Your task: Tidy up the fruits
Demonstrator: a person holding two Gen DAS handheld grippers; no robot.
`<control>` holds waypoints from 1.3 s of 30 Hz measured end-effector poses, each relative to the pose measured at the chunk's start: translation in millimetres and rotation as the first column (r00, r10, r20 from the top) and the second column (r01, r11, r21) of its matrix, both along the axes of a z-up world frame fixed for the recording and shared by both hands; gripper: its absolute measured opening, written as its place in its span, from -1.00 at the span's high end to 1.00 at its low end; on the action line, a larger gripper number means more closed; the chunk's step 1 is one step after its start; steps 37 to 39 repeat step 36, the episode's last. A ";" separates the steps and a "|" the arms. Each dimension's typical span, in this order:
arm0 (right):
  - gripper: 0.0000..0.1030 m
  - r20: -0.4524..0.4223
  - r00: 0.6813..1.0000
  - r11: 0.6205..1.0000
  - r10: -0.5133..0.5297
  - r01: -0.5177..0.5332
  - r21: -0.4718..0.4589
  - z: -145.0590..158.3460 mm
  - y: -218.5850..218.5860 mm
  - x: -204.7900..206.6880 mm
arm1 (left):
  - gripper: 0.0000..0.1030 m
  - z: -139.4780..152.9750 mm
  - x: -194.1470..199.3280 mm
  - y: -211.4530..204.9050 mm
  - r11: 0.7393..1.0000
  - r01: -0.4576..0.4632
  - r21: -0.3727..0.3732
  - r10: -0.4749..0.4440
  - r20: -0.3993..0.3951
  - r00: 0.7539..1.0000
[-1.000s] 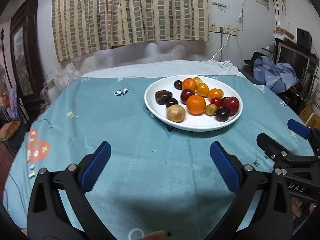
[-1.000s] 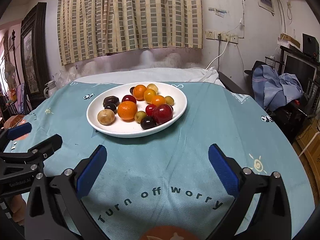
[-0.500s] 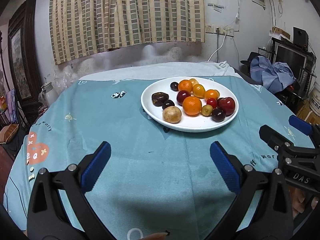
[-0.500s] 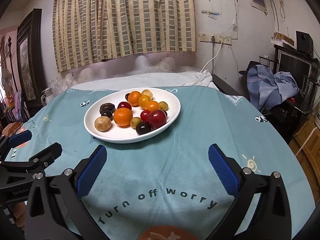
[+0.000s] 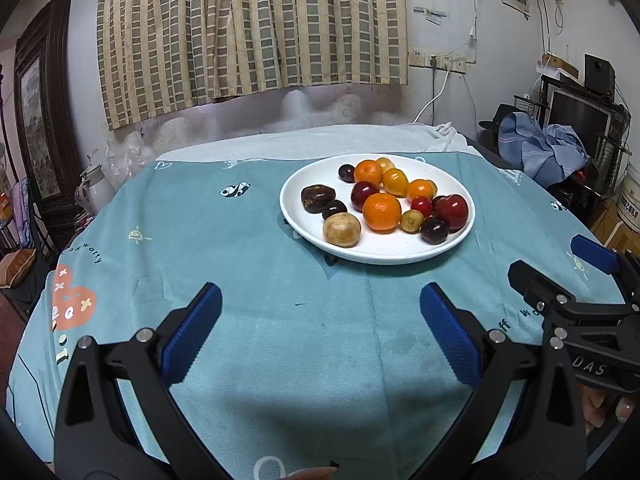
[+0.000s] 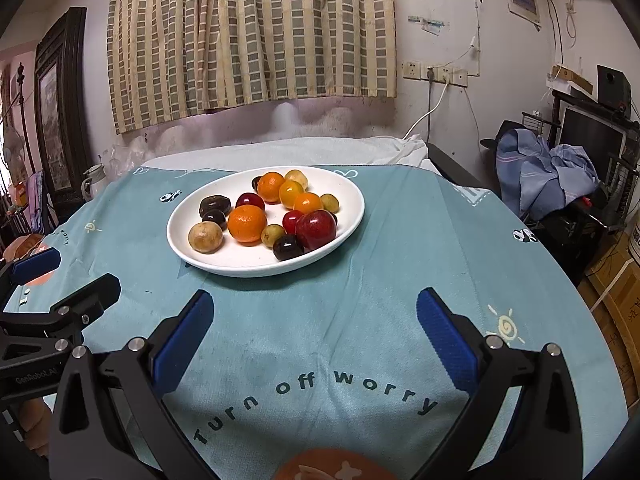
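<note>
Blue-padded left gripper (image 5: 320, 328) level, fingers apart | right gripper (image 6: 314, 328) same | plate (image 6: 344, 236) ahead

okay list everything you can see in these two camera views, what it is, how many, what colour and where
plate: one, white, on the tablecloth, holding all the fruit
oranges: four, orange, middle and back of the plate
large red fruit: one, deep red, right side of the plate
tan round fruit: one, brownish, front left of the plate
dark fruits: several, near black, scattered on the plate
tablecloth: one, teal with printed words, covering the table
curtain: one, beige and grey check, on the back wall
heap of cloth: one, blue, far right
left gripper: one, black with blue pads, open, empty, short of the plate
right gripper: one, same colours, open, empty, short of the plate
</note>
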State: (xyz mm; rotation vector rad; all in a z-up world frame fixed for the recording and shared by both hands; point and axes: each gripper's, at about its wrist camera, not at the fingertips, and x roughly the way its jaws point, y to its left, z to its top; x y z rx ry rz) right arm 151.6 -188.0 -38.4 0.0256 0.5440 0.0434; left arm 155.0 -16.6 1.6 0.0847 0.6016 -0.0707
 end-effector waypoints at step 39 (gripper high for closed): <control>-0.97 -0.003 1.000 1.000 -0.004 0.004 0.003 -3.1 -1.1 -0.4 | -0.96 -3.2 -1.2 -0.6 1.000 0.017 -0.008 -0.017 -0.001 1.000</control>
